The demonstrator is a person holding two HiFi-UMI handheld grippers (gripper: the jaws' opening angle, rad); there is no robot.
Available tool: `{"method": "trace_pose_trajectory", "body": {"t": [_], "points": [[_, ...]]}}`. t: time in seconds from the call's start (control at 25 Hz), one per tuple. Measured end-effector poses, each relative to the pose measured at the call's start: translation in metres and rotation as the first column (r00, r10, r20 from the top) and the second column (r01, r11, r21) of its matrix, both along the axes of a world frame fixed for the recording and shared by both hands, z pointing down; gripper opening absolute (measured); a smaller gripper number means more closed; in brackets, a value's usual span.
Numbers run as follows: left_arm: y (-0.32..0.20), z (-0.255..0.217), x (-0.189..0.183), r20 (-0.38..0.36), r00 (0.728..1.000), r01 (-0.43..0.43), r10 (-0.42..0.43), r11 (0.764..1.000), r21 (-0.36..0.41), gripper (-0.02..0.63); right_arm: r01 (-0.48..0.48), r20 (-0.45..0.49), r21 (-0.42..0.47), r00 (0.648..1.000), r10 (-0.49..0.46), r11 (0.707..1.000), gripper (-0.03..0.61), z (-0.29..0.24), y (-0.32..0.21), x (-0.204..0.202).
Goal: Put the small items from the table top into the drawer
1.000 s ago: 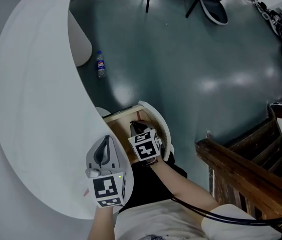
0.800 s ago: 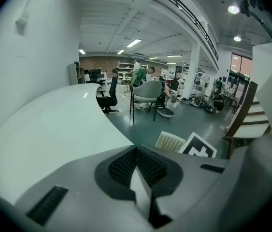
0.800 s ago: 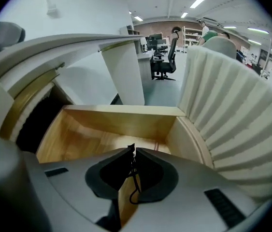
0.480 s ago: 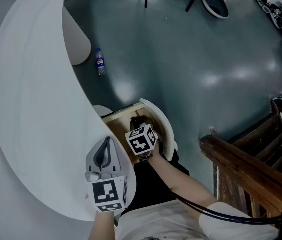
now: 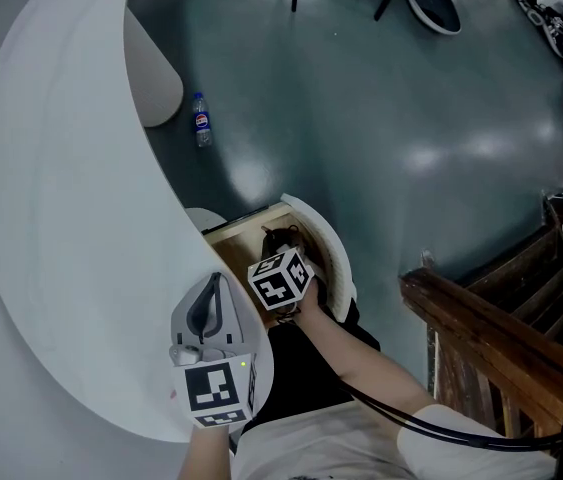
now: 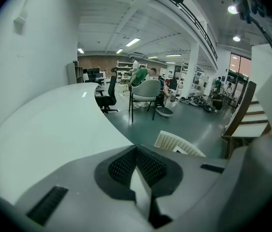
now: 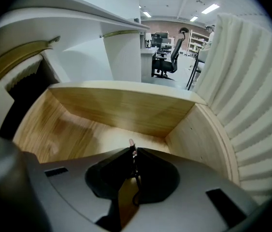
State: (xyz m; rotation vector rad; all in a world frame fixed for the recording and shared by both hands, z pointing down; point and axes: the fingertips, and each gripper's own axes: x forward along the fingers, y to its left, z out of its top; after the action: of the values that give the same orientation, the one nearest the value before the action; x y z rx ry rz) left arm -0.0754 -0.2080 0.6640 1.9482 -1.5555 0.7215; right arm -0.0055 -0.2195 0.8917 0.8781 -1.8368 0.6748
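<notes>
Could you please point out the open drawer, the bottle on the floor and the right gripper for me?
drawer [image 7: 121, 111]: right gripper view, wooden back wall.
bottle [image 5: 200, 125]: head view, its labelled body.
right gripper [image 7: 132, 149]: right gripper view, between its fingertips, shut on a small item [image 7: 131, 142].

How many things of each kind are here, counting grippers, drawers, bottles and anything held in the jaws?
Grippers: 2, the left gripper and the right gripper
Open drawer: 1
Plastic bottle: 1
Held thin item, pinched in the right gripper: 1
Total: 5
</notes>
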Motion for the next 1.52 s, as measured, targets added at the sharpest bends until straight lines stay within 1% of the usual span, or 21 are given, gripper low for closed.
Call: {"method": "trace_pose_trajectory", "body": {"t": [0.36,0.64,0.84,1.04,1.2,1.36,1.52], "points": [[0.001,0.002,-0.001,0.007,1.0,0.002,-0.002,1.0,-0.007,0.02,0.025,-0.033,0.01,0.999,-0.025,1.0,0.043,0.008,-0.001,0.002],[0.0,0.002,-0.002,0.003,1.0,0.013,-0.013,1.0,-0.011,0.02,0.02,-0.016,0.007,1.0,-0.02,1.0,0.044,0.005,-0.002,-0.001],[0.001,0.005,-0.001,0.035,0.999,0.014,-0.014,1.0,0.001,0.02,0.023,-0.002,0.013,1.0,-0.023,1.0,0.044,0.0,0.0,0.001],[0.001,0.004,-0.001,0.039,0.999,0.03,-0.03,1.0,0.001,0.02,0.031,0.016,0.026,0.999,-0.032,0.999,0.044,-0.01,0.0,0.004],[0.006,0.004,-0.004,0.046,0.997,0.059,-0.059,0.998,0.003,0.02,0.031,0.051,0.043,0.998,-0.033,0.999,0.044,-0.022,-0.001,0.002],[0.019,0.007,-0.006,0.074,0.994,0.078,-0.078,0.997,0.001,0.02,0.023,0.093,0.045,0.995,-0.028,0.999,0.044,-0.033,0.004,0.004],[0.025,-0.008,-0.011,0.078,0.988,0.129,-0.131,0.991,0.031,0.02,0.06,0.137,0.09,0.988,-0.072,0.994,0.043,-0.063,0.002,-0.002]]}}
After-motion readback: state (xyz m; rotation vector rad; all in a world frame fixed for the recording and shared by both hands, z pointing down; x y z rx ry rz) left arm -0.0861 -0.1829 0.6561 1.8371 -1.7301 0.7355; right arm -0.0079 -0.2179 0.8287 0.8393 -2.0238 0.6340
